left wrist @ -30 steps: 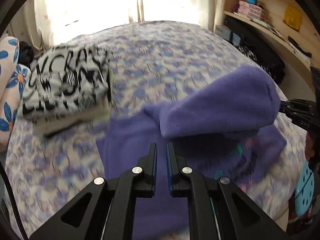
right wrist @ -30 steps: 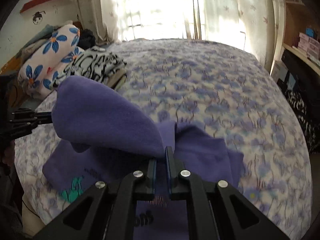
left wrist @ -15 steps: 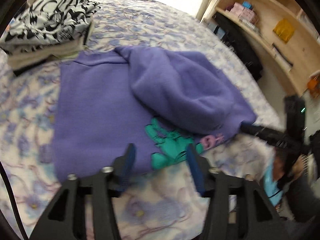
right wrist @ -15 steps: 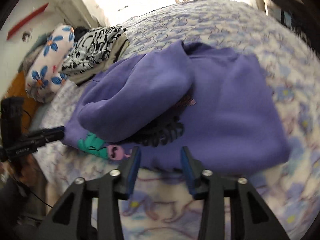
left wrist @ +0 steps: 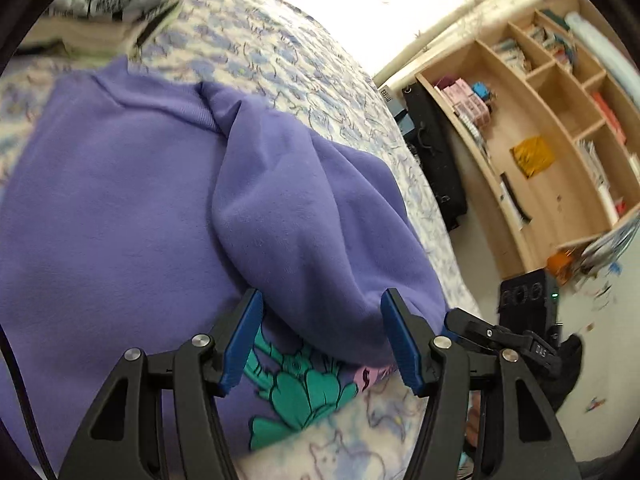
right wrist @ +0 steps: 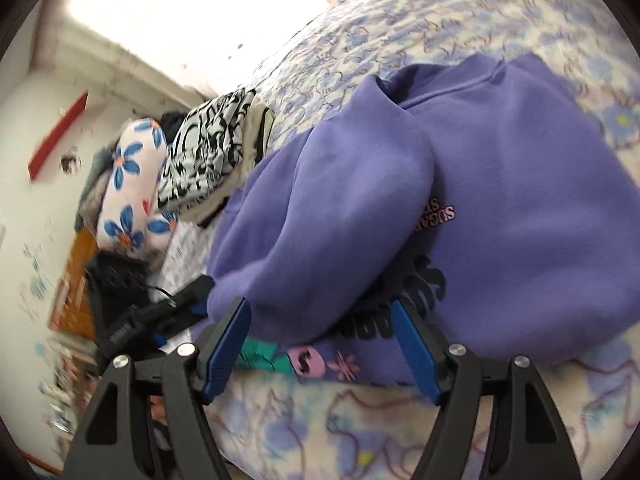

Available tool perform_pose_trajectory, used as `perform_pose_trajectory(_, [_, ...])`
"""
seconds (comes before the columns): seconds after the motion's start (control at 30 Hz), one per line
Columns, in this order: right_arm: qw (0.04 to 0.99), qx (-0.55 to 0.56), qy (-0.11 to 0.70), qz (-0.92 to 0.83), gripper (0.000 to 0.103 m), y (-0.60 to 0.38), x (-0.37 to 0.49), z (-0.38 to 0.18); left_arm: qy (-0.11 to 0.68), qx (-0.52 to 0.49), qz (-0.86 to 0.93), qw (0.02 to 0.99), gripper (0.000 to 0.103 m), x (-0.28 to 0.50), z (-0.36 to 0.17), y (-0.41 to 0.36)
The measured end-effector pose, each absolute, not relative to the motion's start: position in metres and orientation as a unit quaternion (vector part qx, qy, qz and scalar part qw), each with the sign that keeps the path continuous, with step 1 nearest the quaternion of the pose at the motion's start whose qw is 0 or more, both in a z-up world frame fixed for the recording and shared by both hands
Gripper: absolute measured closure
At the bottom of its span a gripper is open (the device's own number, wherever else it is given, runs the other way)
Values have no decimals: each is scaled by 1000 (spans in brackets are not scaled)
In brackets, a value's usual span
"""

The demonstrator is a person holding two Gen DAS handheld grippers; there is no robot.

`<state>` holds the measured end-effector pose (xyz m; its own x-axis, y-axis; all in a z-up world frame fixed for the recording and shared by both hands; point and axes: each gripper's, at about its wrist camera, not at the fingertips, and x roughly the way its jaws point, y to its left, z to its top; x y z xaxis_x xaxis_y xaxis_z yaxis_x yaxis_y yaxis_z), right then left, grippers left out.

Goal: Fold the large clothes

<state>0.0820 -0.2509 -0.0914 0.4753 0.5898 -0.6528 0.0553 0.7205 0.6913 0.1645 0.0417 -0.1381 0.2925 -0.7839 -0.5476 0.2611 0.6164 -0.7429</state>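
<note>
A bed [left wrist: 280,52] with a flowered cover filled both views. On it a purple sweatshirt [left wrist: 120,200] lay flat near the front edge, one side folded loosely over the chest print in a puffy hump. The left tongs [left wrist: 320,336] and the right tongs [right wrist: 320,340] hovered at the hem, jaws just opened and standing apart, pinching nothing. The folded flap looked springy and could slide back open, since nothing pressed it down. A careless pinch at the hem might catch only one layer and drag the fold crooked. A stack of folded clothes [right wrist: 208,152] sat nearby.
</note>
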Motion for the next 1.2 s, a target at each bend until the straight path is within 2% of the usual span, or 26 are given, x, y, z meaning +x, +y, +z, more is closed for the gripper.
perform_pose_trajectory(0.07, [785, 348, 484, 171, 30, -250, 89, -98, 487, -286, -349, 748, 40, 169, -148, 39])
perform_pose_trajectory(0.2, [774, 377, 473, 190, 31, -247, 95, -107, 477, -286, -349, 754, 42, 168, -150, 27])
perform_pose_trajectory(0.23, [777, 371, 473, 189, 33, -243, 96, -106, 469, -275, -344, 765, 56, 165, -145, 23])
perform_pose_trajectory(0.27, [781, 361, 473, 189, 50, -241, 97, -104, 465, -265, -340, 773, 70, 165, -139, 22])
perform_pose_trajectory(0.3, [789, 344, 472, 190, 65, -237, 96, -101, 458, -248, -333, 786, 72, 162, -131, 20])
perform_pose_trajectory(0.37, [806, 309, 466, 193, 73, -229, 92, -92, 450, -213, -314, 808, 80, 156, -118, 15])
perform_pose_trajectory(0.4, [815, 290, 464, 192, 75, -225, 89, -89, 448, -197, -306, 816, 80, 152, -113, 12])
perform_pose_trajectory(0.5, [831, 242, 470, 175, 76, -220, 80, -93, 462, -154, -280, 827, 81, 145, -115, 3])
perform_pose_trajectory(0.63, [843, 173, 492, 132, 75, -205, 72, -122, 490, -103, -250, 829, 77, 135, -153, -13])
perform_pose_trajectory(0.67, [849, 165, 485, 128, 74, -204, 69, -120, 482, -103, -248, 834, 76, 134, -153, -15])
perform_pose_trajectory(0.73, [861, 139, 477, 111, 63, -201, 65, -114, 473, -98, -239, 842, 74, 132, -146, -17])
perform_pose_trajectory(0.77, [865, 125, 476, 102, 55, -201, 63, -110, 470, -95, -234, 846, 68, 131, -143, -17])
perform_pose_trajectory(0.8, [868, 111, 475, 97, 52, -200, 61, -106, 466, -85, -225, 851, 65, 130, -139, -17])
perform_pose_trajectory(0.87, [874, 93, 468, 96, 52, -201, 55, -95, 453, -60, -208, 865, 52, 124, -128, -18])
perform_pose_trajectory(0.93, [882, 80, 457, 89, 52, -204, 48, -85, 436, -43, -196, 877, 47, 117, -118, -15])
perform_pose_trajectory(1.2, [922, 45, 378, 75, 53, -200, 31, -52, 366, -47, -196, 908, 48, 97, -71, 10])
